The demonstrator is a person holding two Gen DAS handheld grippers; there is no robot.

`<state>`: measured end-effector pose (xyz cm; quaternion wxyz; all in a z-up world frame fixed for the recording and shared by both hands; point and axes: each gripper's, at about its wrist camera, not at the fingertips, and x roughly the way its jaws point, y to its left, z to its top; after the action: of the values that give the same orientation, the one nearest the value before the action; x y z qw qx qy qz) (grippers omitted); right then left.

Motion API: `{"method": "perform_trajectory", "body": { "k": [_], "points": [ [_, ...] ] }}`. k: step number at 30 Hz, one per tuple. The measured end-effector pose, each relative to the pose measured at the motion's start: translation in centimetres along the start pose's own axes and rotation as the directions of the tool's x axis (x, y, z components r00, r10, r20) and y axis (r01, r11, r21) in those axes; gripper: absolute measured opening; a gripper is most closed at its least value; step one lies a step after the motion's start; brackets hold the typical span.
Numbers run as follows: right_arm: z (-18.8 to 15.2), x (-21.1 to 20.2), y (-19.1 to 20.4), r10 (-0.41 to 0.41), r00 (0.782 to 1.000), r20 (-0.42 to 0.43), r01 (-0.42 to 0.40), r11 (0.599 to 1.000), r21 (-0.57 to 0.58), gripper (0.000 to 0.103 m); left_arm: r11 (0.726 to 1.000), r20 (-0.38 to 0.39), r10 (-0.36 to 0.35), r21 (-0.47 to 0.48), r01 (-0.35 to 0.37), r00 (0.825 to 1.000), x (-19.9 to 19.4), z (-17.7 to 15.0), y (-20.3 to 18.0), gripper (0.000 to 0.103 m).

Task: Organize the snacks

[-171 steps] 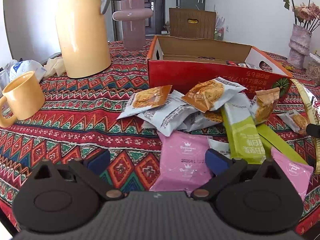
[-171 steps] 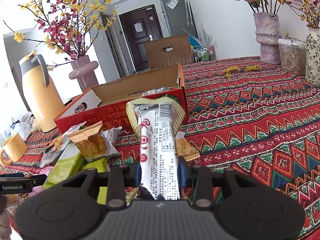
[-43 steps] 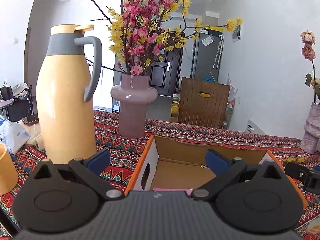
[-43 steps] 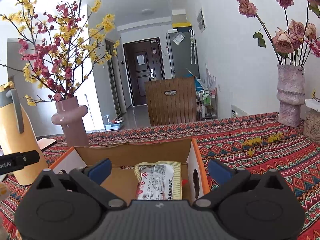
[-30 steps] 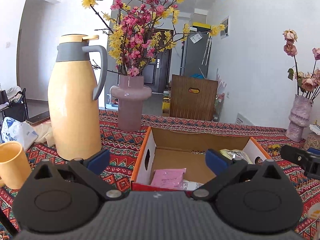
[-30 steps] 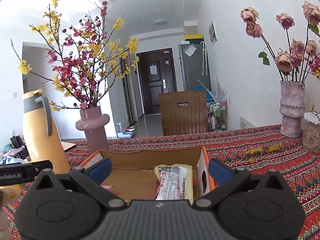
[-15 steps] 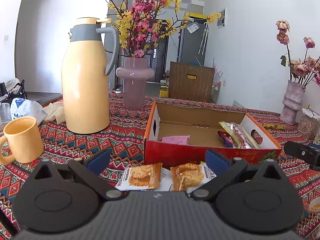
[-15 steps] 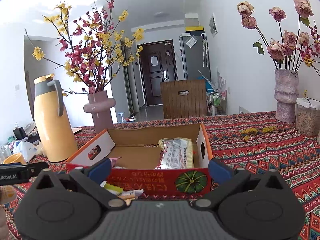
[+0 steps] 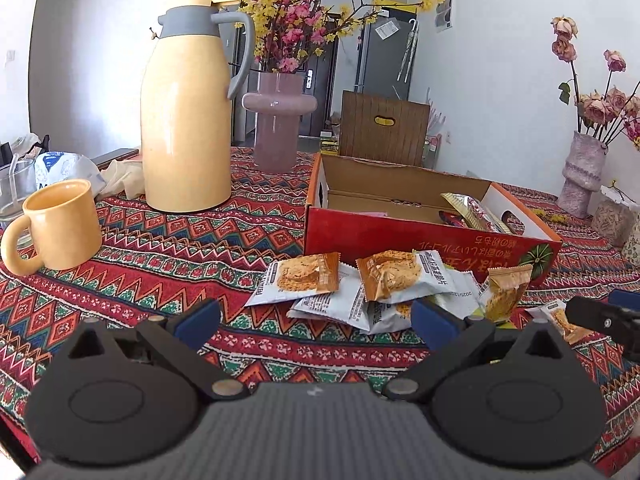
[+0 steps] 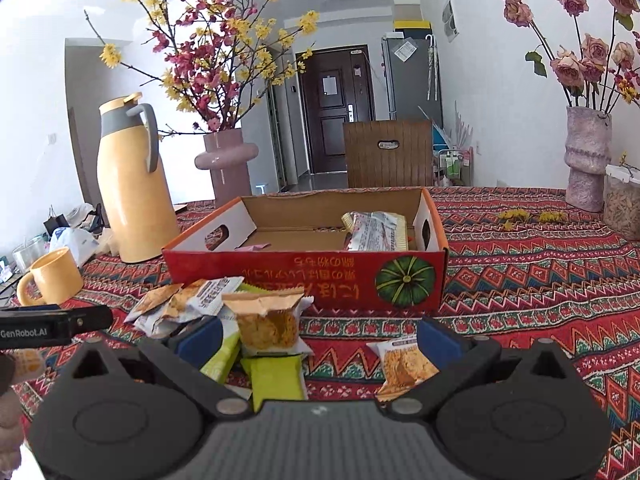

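A lived-in home: the surface (image 10: 540, 276) wears a patterned red cloth, flower vases (image 10: 226, 164) stand at center left and far right, and a dark front door (image 10: 338, 108), a fridge (image 10: 412, 80) and a wooden chair (image 10: 388, 154) fill the middle background.

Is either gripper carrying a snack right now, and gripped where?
Neither. The left gripper and the right gripper are both open and empty above the loose packets.

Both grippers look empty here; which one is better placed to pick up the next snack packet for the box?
Probably the right gripper. It is open with the orange-topped cracker packet between its blue fingers, just before the red cardboard box. The left gripper, also open, sits short of the white-and-orange biscuit packets.
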<state>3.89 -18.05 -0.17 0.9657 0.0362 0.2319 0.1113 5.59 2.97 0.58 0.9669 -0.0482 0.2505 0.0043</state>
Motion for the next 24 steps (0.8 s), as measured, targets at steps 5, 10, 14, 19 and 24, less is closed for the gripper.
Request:
{"method": "perform_trajectory", "body": {
  "k": [5,10,14,19,24],
  "points": [
    [-1.8,-0.5,1.8,0.014,0.999,-0.039,-0.016,0.999,-0.042,0.103,1.000,-0.011,-0.016,0.009,0.016,1.000,-0.9,-0.9,-0.2,0.103],
    [-3.4,-1.5,3.1,0.013,0.998,-0.056,-0.017,0.997,-0.073,0.102,0.999,-0.027,-0.033,0.017,0.033,0.999,-1.9,-2.1,-0.4,0.103],
    [-4.6,-2.5,4.1,0.000,0.998,-0.057,-0.006,0.993,-0.116,0.099,0.999,-0.038,-0.044,0.022,0.045,0.998,-2.4,-2.7,-0.6,0.103],
    [-5.8,-3.3,5.2,-0.013,0.998,-0.058,0.003,0.986,-0.164,0.096,0.997,-0.047,-0.063,0.031,0.064,0.997,-2.9,-3.1,-0.8,0.103],
    [-6.2,-3.5,6.2,-0.027,0.998,-0.055,0.016,0.980,-0.197,0.096,0.996,-0.057,-0.076,0.036,0.078,0.995,-3.2,-3.6,-0.6,0.103]
  ]
}}
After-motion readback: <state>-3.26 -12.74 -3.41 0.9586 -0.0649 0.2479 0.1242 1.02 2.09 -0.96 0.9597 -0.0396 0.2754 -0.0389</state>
